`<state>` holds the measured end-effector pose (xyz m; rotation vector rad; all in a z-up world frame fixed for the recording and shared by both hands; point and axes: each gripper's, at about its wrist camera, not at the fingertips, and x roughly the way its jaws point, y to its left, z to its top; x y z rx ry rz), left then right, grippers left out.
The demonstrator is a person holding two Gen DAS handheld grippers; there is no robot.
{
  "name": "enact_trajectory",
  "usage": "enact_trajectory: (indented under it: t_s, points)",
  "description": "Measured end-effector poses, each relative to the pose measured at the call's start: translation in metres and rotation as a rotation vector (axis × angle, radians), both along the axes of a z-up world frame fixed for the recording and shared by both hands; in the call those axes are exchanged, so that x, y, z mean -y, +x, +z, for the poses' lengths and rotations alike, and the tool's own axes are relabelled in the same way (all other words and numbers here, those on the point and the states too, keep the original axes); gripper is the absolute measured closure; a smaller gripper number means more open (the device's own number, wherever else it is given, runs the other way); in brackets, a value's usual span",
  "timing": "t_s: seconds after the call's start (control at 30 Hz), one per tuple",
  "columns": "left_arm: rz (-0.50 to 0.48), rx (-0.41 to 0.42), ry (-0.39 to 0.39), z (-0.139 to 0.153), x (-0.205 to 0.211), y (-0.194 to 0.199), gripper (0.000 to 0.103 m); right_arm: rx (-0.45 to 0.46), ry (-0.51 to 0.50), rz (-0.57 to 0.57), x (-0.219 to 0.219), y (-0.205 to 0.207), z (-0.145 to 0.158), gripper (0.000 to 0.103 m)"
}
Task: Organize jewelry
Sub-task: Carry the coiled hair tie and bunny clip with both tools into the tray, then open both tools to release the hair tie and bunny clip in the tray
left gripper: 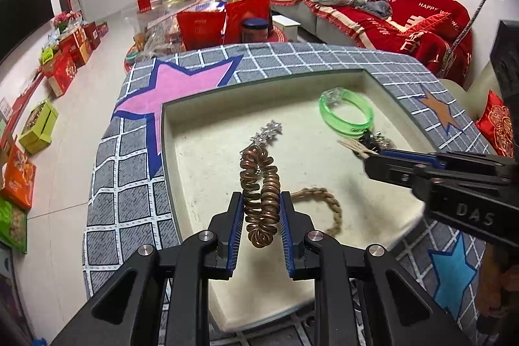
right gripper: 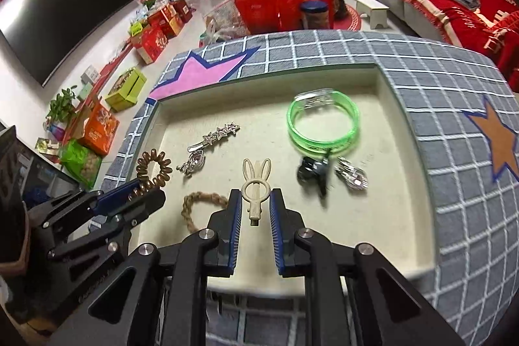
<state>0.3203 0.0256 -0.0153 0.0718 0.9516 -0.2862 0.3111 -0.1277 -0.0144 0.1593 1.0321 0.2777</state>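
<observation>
Jewelry is sorted over a cream tray [right gripper: 405, 132]: a bronze spiral hair tie [left gripper: 261, 196] is pinched by the left gripper [left gripper: 261, 216] above the tray's near-left part, a beige bunny-ear clip [right gripper: 255, 190] by the right gripper [right gripper: 255, 209] near its front edge.

One green bangle [right gripper: 324, 125], two hair ties [right gripper: 152, 172], four clips [right gripper: 256, 192], one tray [right gripper: 382, 232].

red sofa [left gripper: 405, 12] | gift boxes [left gripper: 68, 54] (floor) | black TV [right gripper: 55, 8]
</observation>
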Motion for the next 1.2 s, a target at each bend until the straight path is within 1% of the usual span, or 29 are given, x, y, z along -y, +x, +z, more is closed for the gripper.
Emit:
enact_trajectory:
  t_s: [0.17, 0.3, 0.4, 0.6, 0.77, 0.83, 0.87, 0.93, 0.97, 1.0, 1.07, 1.1, 1.13, 1.17, 1.2]
  points:
    - [0.004, -0.038, 0.026, -0.013, 0.001, 0.008, 0.064, -0.028, -0.023, 0.003, -0.005, 0.014, -0.016, 0.084]
    - [0.007, -0.062, 0.021, -0.021, 0.001, 0.014, 0.064, -0.046, -0.034, -0.021, 0.004, 0.022, -0.024, 0.084]
    - [0.008, -0.069, 0.018, -0.024, 0.003, 0.017, 0.064, -0.046, -0.038, -0.044, 0.013, 0.025, -0.025, 0.084]
    - [0.008, -0.069, 0.031, -0.027, 0.007, 0.022, 0.064, -0.031, -0.087, -0.066, 0.019, 0.028, -0.023, 0.084]
    - [0.004, -0.056, 0.058, -0.027, 0.011, 0.022, 0.064, -0.031, -0.100, -0.048, 0.016, 0.027, -0.022, 0.084]
    - [0.006, -0.056, 0.055, -0.027, 0.010, 0.022, 0.064, -0.033, -0.105, -0.042, 0.014, 0.027, -0.022, 0.084]
    - [0.008, -0.057, 0.052, -0.027, 0.009, 0.022, 0.064, -0.036, -0.104, -0.041, 0.013, 0.028, -0.022, 0.082]
    - [0.014, -0.061, 0.043, -0.026, 0.008, 0.021, 0.064, -0.039, -0.095, -0.040, 0.013, 0.027, -0.021, 0.067]
    - [0.015, -0.061, 0.039, -0.025, 0.007, 0.020, 0.064, -0.038, -0.089, -0.040, 0.014, 0.026, -0.020, 0.053]
    - [0.017, -0.060, 0.038, -0.025, 0.007, 0.020, 0.063, -0.033, -0.082, -0.040, 0.015, 0.026, -0.019, 0.048]
    - [0.027, -0.053, 0.045, -0.024, 0.006, 0.019, 0.044, -0.026, -0.063, -0.045, 0.018, 0.023, -0.015, 0.048]
    - [0.039, -0.035, 0.054, -0.022, 0.005, 0.017, 0.025, -0.023, -0.046, -0.049, 0.020, 0.021, -0.013, 0.048]
    - [0.047, -0.019, 0.057, -0.021, 0.004, 0.016, 0.022, -0.018, -0.032, -0.053, 0.021, 0.019, -0.010, 0.048]
    - [0.051, 0.001, 0.057, -0.019, 0.004, 0.015, 0.022, -0.010, -0.019, -0.060, 0.023, 0.016, -0.006, 0.048]
    - [0.048, 0.001, 0.053, -0.018, 0.003, 0.015, 0.022, 0.001, -0.009, -0.067, 0.026, 0.013, -0.002, 0.048]
